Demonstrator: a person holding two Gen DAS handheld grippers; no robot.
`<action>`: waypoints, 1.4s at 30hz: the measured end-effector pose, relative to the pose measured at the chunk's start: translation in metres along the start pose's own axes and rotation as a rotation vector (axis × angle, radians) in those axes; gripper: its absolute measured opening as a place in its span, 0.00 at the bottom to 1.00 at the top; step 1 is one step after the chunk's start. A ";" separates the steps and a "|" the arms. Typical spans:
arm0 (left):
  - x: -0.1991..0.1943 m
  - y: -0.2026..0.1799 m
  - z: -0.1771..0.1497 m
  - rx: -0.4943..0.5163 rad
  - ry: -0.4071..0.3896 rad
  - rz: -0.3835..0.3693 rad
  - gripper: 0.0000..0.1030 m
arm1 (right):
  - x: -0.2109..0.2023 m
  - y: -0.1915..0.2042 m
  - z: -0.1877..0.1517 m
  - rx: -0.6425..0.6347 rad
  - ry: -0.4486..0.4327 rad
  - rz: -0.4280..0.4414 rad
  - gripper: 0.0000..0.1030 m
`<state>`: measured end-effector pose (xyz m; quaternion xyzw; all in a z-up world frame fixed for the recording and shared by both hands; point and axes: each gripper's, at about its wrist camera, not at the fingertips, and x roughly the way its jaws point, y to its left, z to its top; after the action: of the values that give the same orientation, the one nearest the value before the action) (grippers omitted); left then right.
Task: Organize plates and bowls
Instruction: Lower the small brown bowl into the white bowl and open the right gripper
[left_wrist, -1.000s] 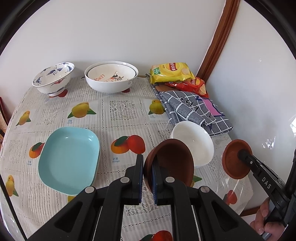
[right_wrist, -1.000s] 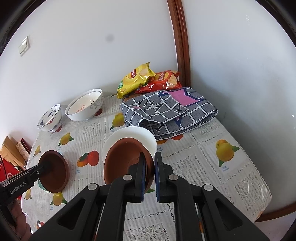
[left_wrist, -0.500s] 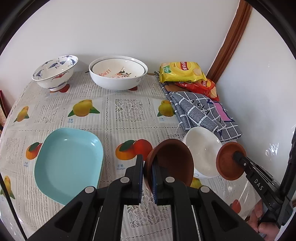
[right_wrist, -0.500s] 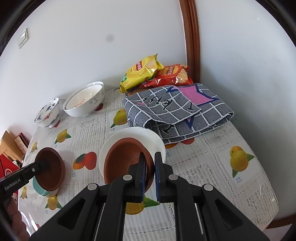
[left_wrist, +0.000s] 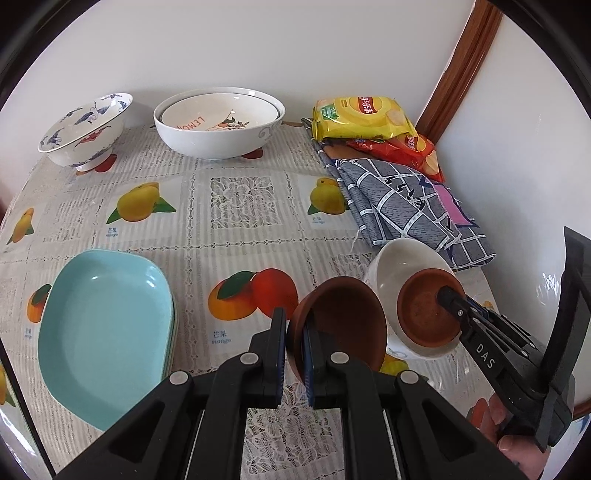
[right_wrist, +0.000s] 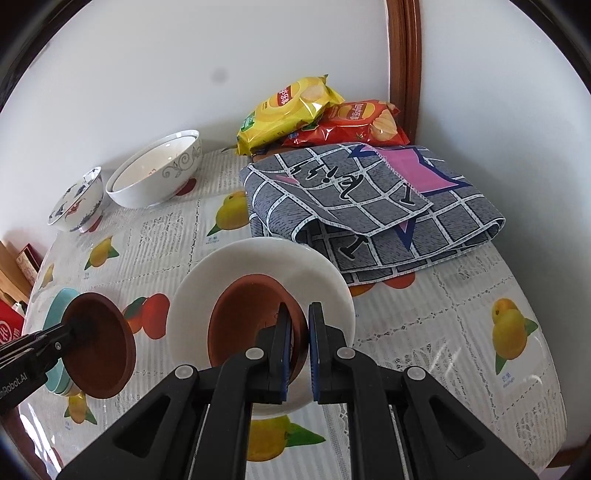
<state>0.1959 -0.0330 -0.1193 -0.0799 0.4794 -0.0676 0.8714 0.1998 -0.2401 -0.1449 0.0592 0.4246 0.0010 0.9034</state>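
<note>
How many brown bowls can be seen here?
2. One brown bowl is clamped by the left gripper above the table; the other brown bowl, held by the right gripper, sits inside the white bowl.

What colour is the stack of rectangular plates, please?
Light turquoise rectangular plates; clearest in the left wrist view.

Bright, even daylight is filling both sharp fisheye views, glare is streaking the glossy tablecloth (right_wrist: 436, 354) at its right edge, and black vignetting is curving round every frame's corners.
</note>
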 end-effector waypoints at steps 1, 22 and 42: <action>0.002 0.000 0.000 0.001 0.002 0.000 0.08 | 0.003 0.000 0.000 -0.003 0.004 -0.001 0.09; 0.016 0.008 0.006 -0.013 0.032 0.007 0.08 | 0.031 0.017 -0.003 -0.132 0.032 -0.094 0.09; 0.008 0.010 0.000 -0.012 0.038 0.012 0.08 | 0.037 0.029 -0.006 -0.193 0.052 -0.091 0.21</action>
<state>0.2008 -0.0247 -0.1283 -0.0809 0.4966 -0.0609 0.8621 0.2199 -0.2086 -0.1741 -0.0476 0.4483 0.0023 0.8926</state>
